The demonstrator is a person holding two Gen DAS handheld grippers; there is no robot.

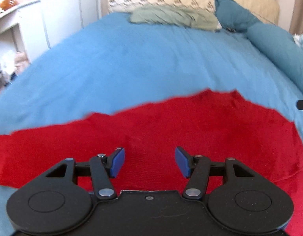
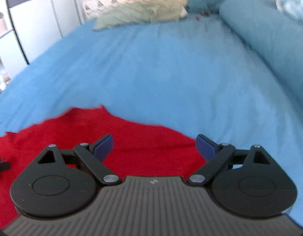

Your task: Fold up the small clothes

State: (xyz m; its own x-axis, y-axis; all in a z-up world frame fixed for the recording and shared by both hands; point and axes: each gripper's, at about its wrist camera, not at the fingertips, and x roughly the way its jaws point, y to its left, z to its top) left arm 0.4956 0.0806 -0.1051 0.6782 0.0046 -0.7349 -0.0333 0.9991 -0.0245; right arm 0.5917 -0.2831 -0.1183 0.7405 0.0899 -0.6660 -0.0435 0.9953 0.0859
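A red garment (image 1: pixel 190 122) lies spread on the blue bedspread (image 1: pixel 131 63). My left gripper (image 1: pixel 150 162) is open and empty, hovering over the middle of the red cloth, where a small raised fold shows between the blue pads. My right gripper (image 2: pixel 154 148) is open and empty over the right edge of the same red garment (image 2: pixel 82 129); its right pad (image 2: pixel 205 147) is over the blue bedspread (image 2: pixel 171 74). A bit of the left gripper (image 2: pixel 0 166) shows at the right wrist view's left edge.
A pale green folded cloth (image 1: pixel 171 17) and a patterned cream pillow (image 1: pixel 161 0) lie at the bed's head. A teal pillow (image 1: pixel 234 13) and teal bolster (image 1: pixel 279 47) run along the right side. White furniture (image 1: pixel 13 29) stands left of the bed.
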